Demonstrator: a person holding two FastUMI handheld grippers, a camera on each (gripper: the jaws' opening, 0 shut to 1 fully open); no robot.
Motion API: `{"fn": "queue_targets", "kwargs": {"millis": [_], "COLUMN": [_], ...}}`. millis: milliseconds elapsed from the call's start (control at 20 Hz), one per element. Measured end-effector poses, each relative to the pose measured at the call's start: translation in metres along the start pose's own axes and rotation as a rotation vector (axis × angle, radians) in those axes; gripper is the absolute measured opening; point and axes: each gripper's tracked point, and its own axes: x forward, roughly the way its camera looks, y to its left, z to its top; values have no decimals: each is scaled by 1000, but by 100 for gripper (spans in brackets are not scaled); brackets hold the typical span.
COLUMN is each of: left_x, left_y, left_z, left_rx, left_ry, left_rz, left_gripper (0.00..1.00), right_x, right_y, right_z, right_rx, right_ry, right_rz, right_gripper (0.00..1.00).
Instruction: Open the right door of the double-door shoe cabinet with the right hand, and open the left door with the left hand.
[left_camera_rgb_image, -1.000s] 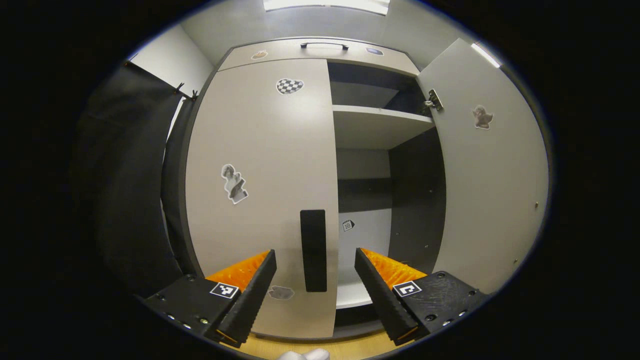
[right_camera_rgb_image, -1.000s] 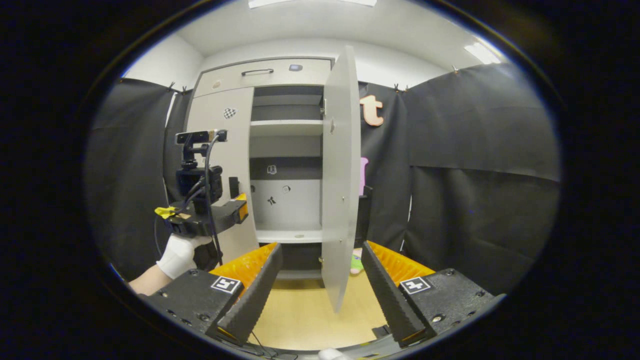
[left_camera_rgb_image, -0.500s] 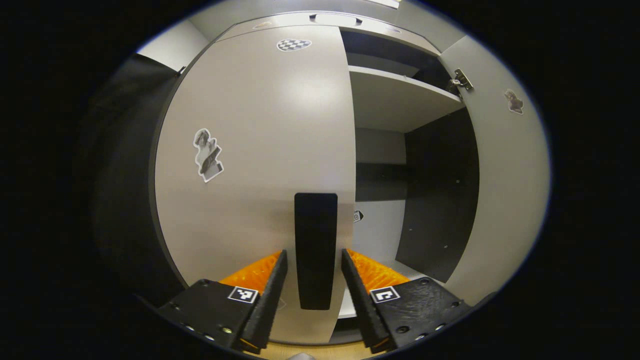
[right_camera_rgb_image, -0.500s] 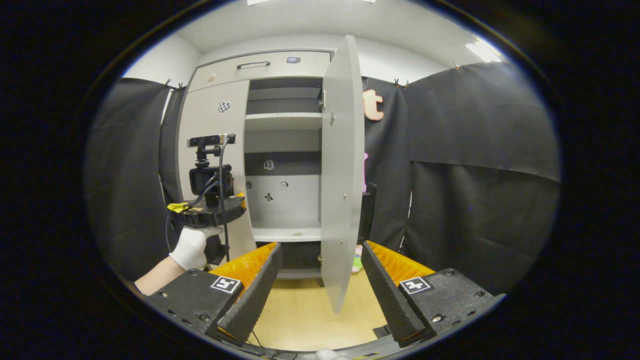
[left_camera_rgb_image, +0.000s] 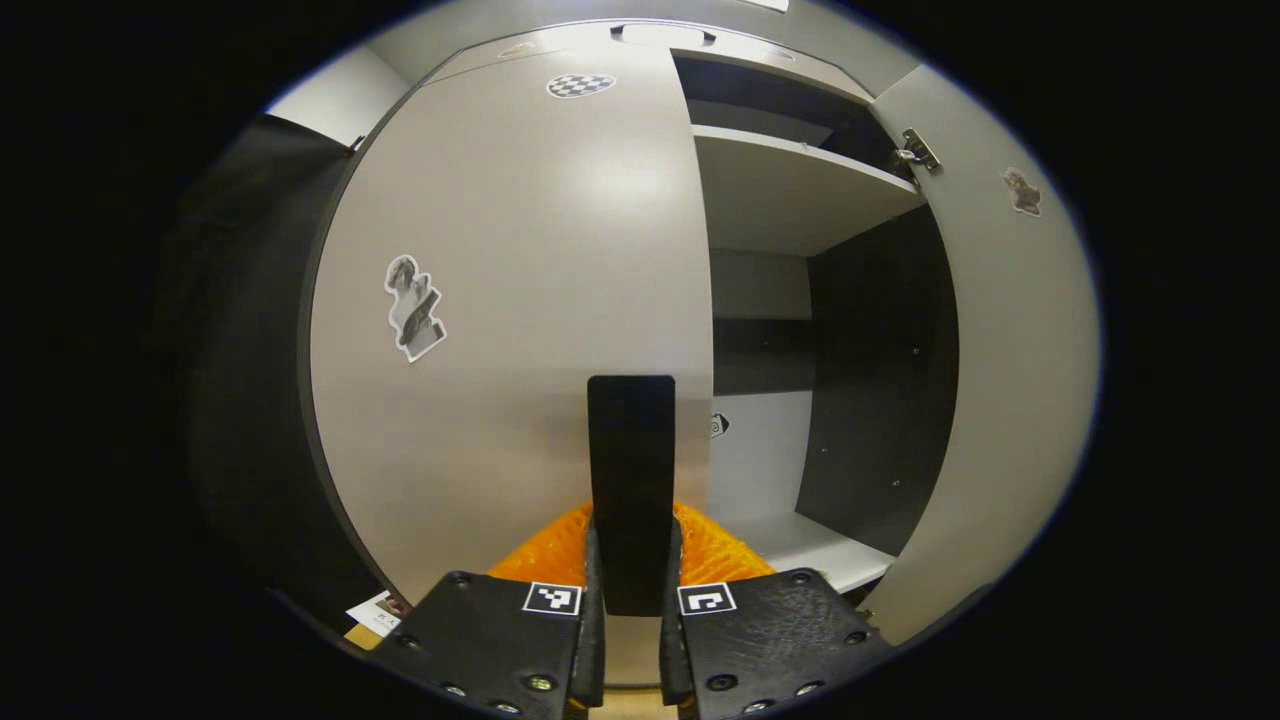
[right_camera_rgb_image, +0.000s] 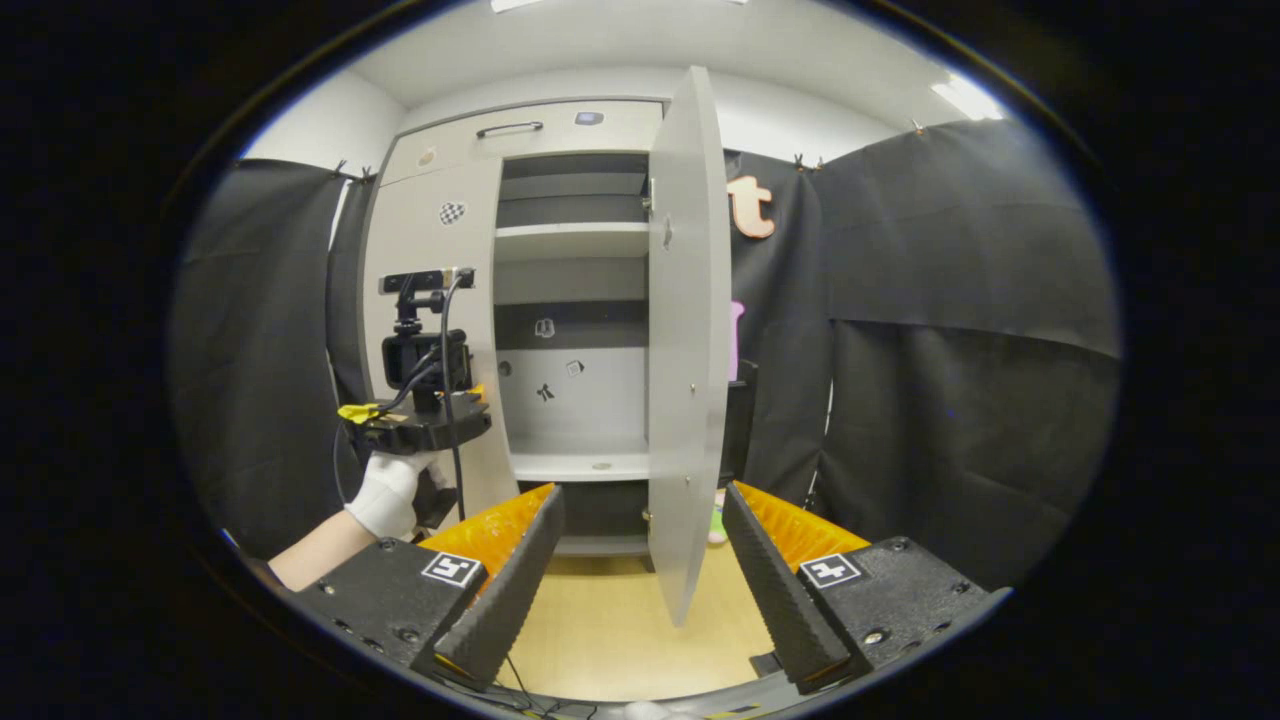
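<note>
Room: a booth with black cloth walls (right_camera_rgb_image: 950, 400) and a light wooden floor (right_camera_rgb_image: 610, 630); the shoe cabinet (right_camera_rgb_image: 520, 135) stands against the back.
Right door: the right door (right_camera_rgb_image: 685, 330) is swung wide open, its edge turned toward my right tongs; in the left gripper view it stands at the right side (left_camera_rgb_image: 1000, 400).
Inside: pale shelves (left_camera_rgb_image: 790, 185) and dark side panels show in the open half of the cabinet.
Left door: the left door (left_camera_rgb_image: 510, 300) is shut, flat against the cabinet, with some stickers (left_camera_rgb_image: 410, 305) on it.
Handle: the black handle (left_camera_rgb_image: 630, 460) of the left door runs upright near its right edge.
Left tongs: my left tongs (left_camera_rgb_image: 630, 560) are clamped on this handle, one finger pressing each side, at its lower part.
Left hand: a white-gloved hand (right_camera_rgb_image: 390, 490) holds the left tongs (right_camera_rgb_image: 415, 425) level against the left door, forearm coming from below.
Right tongs: my right tongs (right_camera_rgb_image: 640, 540) are spread wide and hold nothing; they point at the open right door, well apart from it.
</note>
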Motion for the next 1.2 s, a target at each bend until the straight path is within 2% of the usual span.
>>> {"fn": "queue_targets", "kwargs": {"millis": [150,750,1200], "left_x": [-5,-62,-86], "left_y": [1,14,28], "left_z": [0,0,1], "left_rx": [-5,-3,-4], "left_ry": [-1,7,-1], "left_rz": [-16,-37,-12], "left_gripper": [13,12,12], "right_x": [-4,-4,-4], "right_y": [1,26,33], "right_z": [3,0,-4], "right_rx": [-16,-40,-40], "right_ry": [-19,-20,-13], "right_rz": [10,157,222], "right_gripper": [100,100,100]}}
